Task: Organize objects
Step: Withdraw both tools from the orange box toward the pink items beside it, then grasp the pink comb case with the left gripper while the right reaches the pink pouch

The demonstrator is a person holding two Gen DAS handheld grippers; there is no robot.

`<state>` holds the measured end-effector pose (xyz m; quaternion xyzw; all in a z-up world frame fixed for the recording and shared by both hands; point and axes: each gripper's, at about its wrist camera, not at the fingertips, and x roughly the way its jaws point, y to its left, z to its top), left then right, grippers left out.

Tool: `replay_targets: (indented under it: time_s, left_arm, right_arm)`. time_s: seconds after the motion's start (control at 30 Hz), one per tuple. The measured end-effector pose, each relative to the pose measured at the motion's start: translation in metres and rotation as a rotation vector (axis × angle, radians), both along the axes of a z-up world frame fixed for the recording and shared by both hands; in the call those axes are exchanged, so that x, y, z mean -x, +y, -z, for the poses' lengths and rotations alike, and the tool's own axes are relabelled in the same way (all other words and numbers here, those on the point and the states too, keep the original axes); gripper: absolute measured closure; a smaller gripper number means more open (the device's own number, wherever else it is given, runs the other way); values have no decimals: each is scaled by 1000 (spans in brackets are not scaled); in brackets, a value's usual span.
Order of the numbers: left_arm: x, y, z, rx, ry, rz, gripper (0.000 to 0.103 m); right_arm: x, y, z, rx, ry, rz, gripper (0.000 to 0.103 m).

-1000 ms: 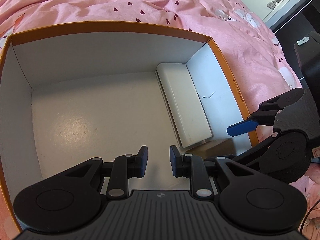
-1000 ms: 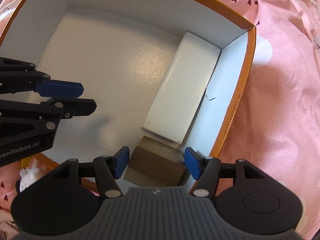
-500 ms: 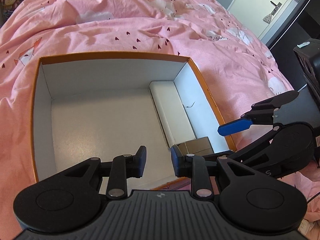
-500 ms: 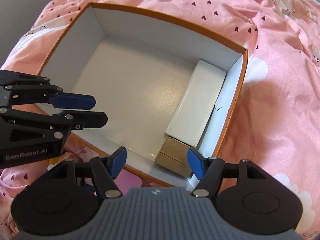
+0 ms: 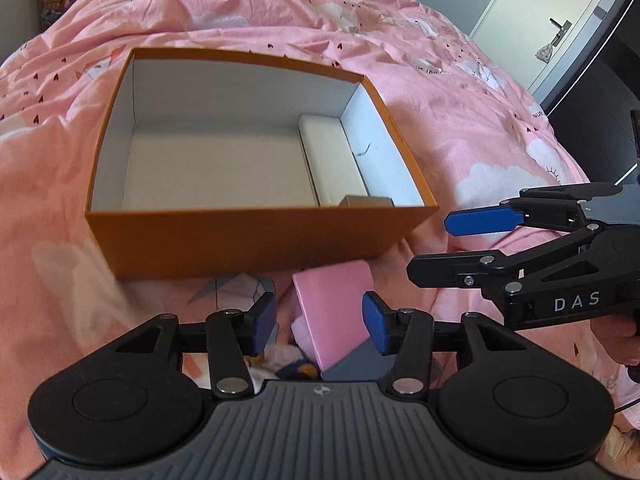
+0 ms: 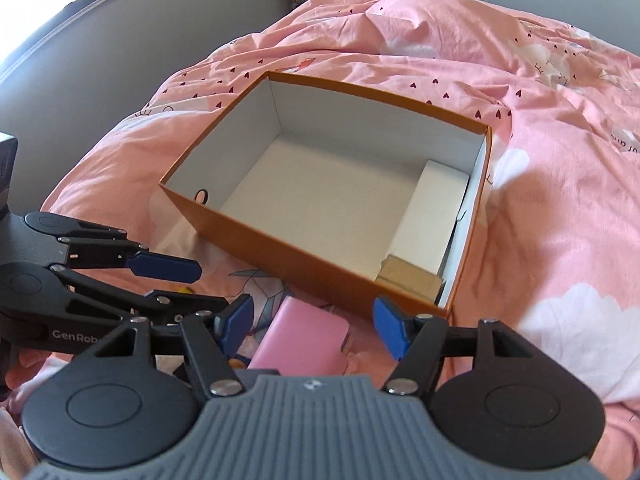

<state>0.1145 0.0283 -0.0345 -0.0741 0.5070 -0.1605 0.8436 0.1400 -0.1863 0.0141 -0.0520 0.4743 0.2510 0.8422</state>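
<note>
right claw (image 5: 448,246) "DAS", left claw (image 6: 188,284) (partly hidden) "GenRob"

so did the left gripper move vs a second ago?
Yes. The left gripper has backed out of the orange box toward the camera side; it now sits over the pink case outside the near wall. Its jaws have just been opening, gripping nothing.

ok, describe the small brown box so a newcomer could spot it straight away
Find the open orange box on the pink bedspread. Inside, along its right-hand wall, lies a long white box; the small brown box sits at that one's near end, in the near right corner. It is the only brown, squat item inside.
</note>
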Motion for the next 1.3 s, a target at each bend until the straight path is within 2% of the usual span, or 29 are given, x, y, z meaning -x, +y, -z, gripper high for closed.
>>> replay_targets:
  time_s: [0.23, 0.4, 0.5, 0.63, 0.77, 0.83, 1.0, 1.07, 1.17, 1.3]
  left_arm:
    - [27, 14, 21, 49, 73, -45, 46]
    - [33, 13, 28, 23, 79, -39, 45]
    - [30, 17, 28, 74, 68, -68, 45]
    - [18, 16, 31, 107, 76, -90, 45]
    - [4, 9, 38, 116, 104, -92, 45]
    - [-3, 7, 42, 123, 118, -93, 45]
    - [-21, 7, 55, 132, 168, -115, 45]
    - [-26, 7, 60, 121, 186, -121, 45]
    - [-29, 8, 64, 108, 204, -125, 45]
    - [-28, 12, 66, 102, 218, -138, 45]
  right_arm:
    - [43, -11, 28, -31, 26, 53, 35]
    - [57, -20, 44, -70, 66, 112, 35]
    - [58, -31, 48, -136, 91, 177, 35]
    - [46, -45, 52, -206, 128, 258, 44]
    - [26, -49, 69, -175, 173, 318, 51]
    - [16, -50, 81, -176, 214, 336, 51]
    - [0, -47, 107, -221, 324, 333, 51]
    - [-3, -45, 115, -233, 353, 328, 55]
    - [-8, -41, 121, -272, 385, 317, 59]
    - [-13, -35, 123, -271, 392, 304, 61]
